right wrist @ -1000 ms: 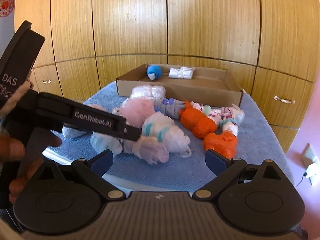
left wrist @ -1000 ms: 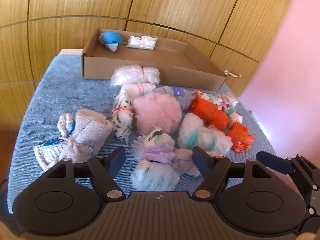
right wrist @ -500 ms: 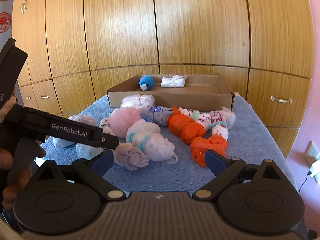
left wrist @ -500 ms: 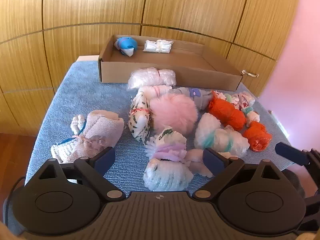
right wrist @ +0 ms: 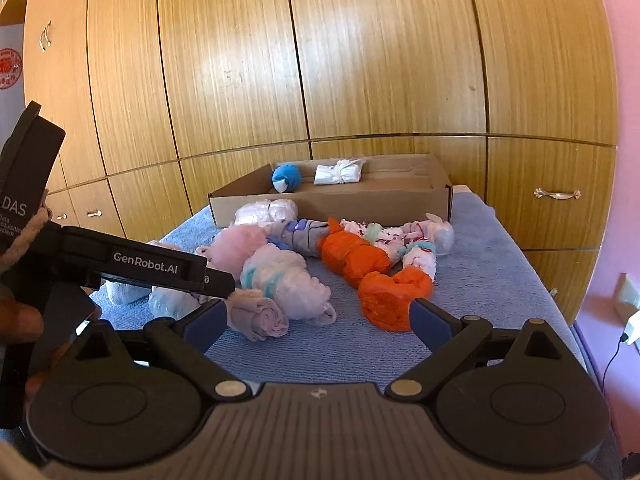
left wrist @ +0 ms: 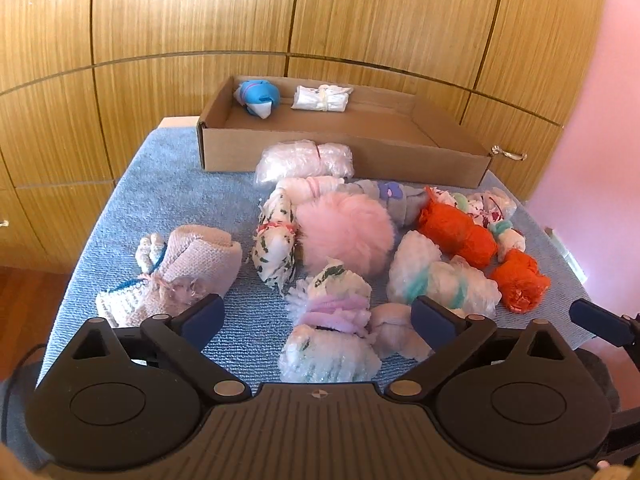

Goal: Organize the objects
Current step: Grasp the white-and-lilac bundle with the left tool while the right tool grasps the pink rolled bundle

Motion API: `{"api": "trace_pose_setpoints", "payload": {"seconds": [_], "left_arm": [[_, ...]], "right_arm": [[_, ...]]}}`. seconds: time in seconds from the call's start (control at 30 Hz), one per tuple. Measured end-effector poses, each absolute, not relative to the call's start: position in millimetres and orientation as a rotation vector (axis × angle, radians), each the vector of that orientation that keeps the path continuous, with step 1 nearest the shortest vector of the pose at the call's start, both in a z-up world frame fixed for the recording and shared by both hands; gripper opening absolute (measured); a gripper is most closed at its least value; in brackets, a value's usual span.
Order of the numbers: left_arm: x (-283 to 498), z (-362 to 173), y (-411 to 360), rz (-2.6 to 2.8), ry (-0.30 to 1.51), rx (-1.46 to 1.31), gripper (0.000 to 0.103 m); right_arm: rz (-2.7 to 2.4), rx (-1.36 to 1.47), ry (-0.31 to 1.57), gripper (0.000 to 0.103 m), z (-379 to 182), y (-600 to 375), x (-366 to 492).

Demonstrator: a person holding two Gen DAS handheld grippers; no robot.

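Observation:
Several rolled sock bundles lie heaped on a blue towel: a fluffy pink ball, two orange rolls, and a beige knit bundle. Behind them stands a shallow cardboard box that holds a blue ball and a white roll. My left gripper hovers at the pile's near edge. Its jaws are opening, a white and lilac bundle sits between them, and the pads touch nothing. My right gripper is open over bare towel, in front of an orange roll.
Wooden cabinet doors close off the back and the left. A pink wall with a socket runs along the right. A hand holds the left tool's black body, which crosses the left of the right wrist view.
My left jaws have spread much wider. The left view has swung so that the box sits further right in frame. The right view has drifted a little and the left tool looks lower in it.

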State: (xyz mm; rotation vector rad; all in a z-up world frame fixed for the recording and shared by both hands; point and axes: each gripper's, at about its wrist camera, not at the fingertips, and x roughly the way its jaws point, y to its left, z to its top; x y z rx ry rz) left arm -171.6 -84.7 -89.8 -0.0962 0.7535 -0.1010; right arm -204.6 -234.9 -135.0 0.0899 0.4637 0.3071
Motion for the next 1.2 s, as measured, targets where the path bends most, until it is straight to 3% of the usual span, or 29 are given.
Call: {"api": "trace_pose_setpoints", "payload": {"seconds": [0.67,0.77,0.83,0.97,1.2], "left_arm": [[-181,-89,-72,-0.17,0.681,-0.164,0.101],[-183,-92,-71,-0.193,0.679,-0.139,0.099],[-186,-90,-69,-0.203,0.668,-0.125,0.099],[-191,-85,-58,-0.221,0.658,-0.15,0.1],[-192,-92,-55,-0.252,0.674,-0.158,0.1]], "right_arm": [[0.312,-0.007,0.484,0.095,-142,-200,-199],[0.3,-0.022,0.505,0.09,-145,-193,-196],[0.298,-0.028,0.526,0.079,-147,-188,-192],[0.282,-0.022,0.546,0.075,-150,-180,-189],[0.25,-0.012,0.574,0.056,-156,-171,-184]]}}
